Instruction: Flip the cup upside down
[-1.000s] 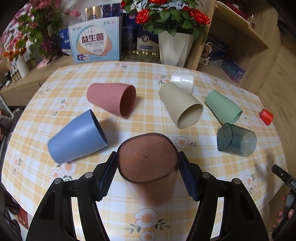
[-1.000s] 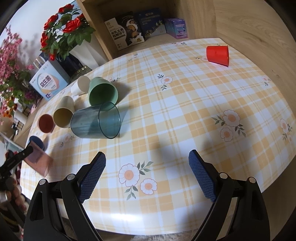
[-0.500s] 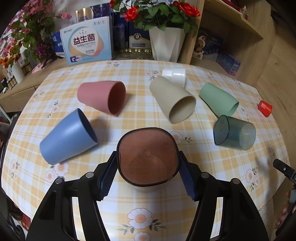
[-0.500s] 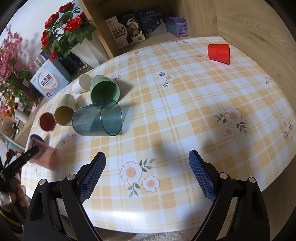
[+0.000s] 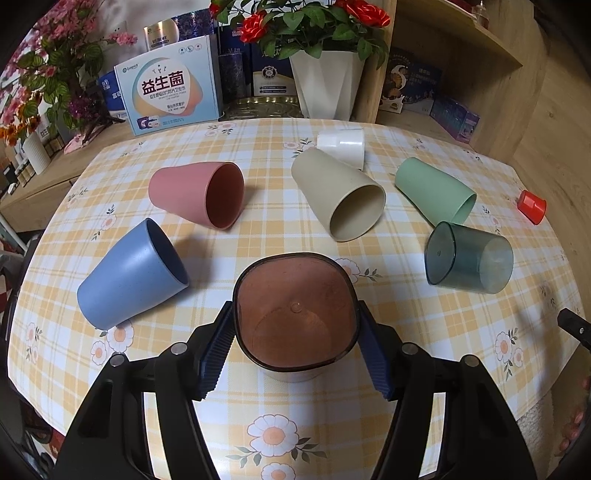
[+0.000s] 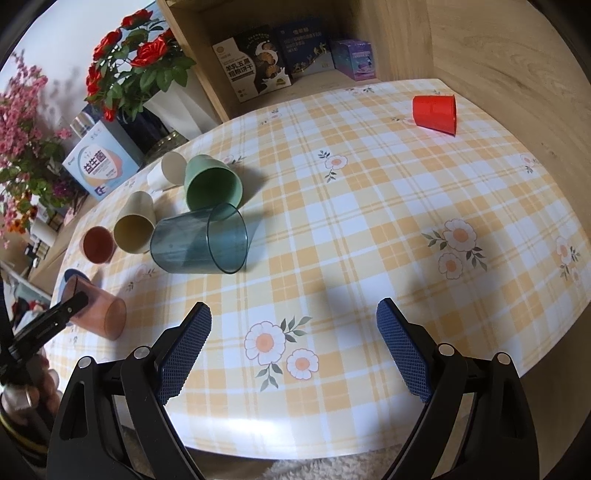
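Six cups lie tipped on the table (image 5: 406, 354), hollow. The left gripper (image 5: 295, 345) clamps the brown cup (image 5: 295, 314), at its twelve o'clock; the right gripper (image 6: 295, 354) gapes apart.

Surface (image 5: 258, 155): rounded, covered in a yellow-and-white plaid cloth (image 6: 369, 206) printed with daisies. Behind it, a light wood shelf unit (image 5: 450, 48) with boxes (image 6: 258, 66) standing in its lower bay. White faceted vase (image 5: 327, 86) holding red roses (image 5: 364, 11), just beyond the far edge of the surface. Blue-and-white carton (image 5: 171, 86) with Chinese lettering to the left of the vase. Pink blossom sprays (image 6: 22, 122) at far left. Low wooden sideboard (image 5: 33, 184) on the left. Wood-grain panel (image 6: 509, 55) on the right. Pale shaggy rug (image 6: 332, 467) on the floor. Light soft, daylight-like.
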Available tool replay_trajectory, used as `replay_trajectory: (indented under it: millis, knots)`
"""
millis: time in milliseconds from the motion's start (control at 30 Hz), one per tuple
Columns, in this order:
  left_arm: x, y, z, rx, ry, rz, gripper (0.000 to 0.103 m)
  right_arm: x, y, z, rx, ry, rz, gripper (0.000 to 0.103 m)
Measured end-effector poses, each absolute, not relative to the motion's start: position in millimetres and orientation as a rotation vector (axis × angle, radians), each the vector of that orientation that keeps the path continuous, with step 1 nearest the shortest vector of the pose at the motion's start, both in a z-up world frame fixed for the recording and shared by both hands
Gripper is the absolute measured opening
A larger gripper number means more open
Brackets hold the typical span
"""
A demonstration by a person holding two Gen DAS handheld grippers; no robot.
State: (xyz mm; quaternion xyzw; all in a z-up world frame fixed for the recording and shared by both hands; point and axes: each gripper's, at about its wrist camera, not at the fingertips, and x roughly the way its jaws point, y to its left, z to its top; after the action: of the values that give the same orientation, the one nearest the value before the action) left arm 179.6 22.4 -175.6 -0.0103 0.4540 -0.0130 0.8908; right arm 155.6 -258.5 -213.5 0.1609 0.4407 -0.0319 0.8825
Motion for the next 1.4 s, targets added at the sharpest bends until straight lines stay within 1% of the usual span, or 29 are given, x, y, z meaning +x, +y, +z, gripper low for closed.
replay_trajectory:
  millis: [100, 267, 467, 667, 833, 1133, 1400]
  knots:
    - [178, 23, -174, -0.037, 0.953, -0.027, 0.062, 153, -258, -205, 0.33, 0.899, -0.066, 0.088]
    - [170, 23, -155, -0.044, 0.903, -0.039, 0.063, 146, -257, -187, 0.324, 0.863, -0.062, 0.088]
    - [153, 19, -118, -0.023, 0.825, -0.052, 0.068, 135, -252, -161, 0.316, 0.81, -0.041, 0.088]
    - [128, 13, -76, -0.004, 0.724, -0.073, 0.08, 122, -243, -131, 0.3, 0.75, -0.018, 0.088]
    - [101, 8, -41, 0.017, 0.639, -0.064, 0.097, 107, -233, -101, 0.26, 0.681, -0.015, 0.088]
    - [52, 7, 2, 0.045, 0.534, -0.028, 0.097, 76, -210, -48, 0.105, 0.513, -0.023, 0.088]
    - [20, 2, 10, 0.057, 0.492, -0.012, 0.097, 64, -192, -33, 0.048, 0.477, 0.006, 0.088]
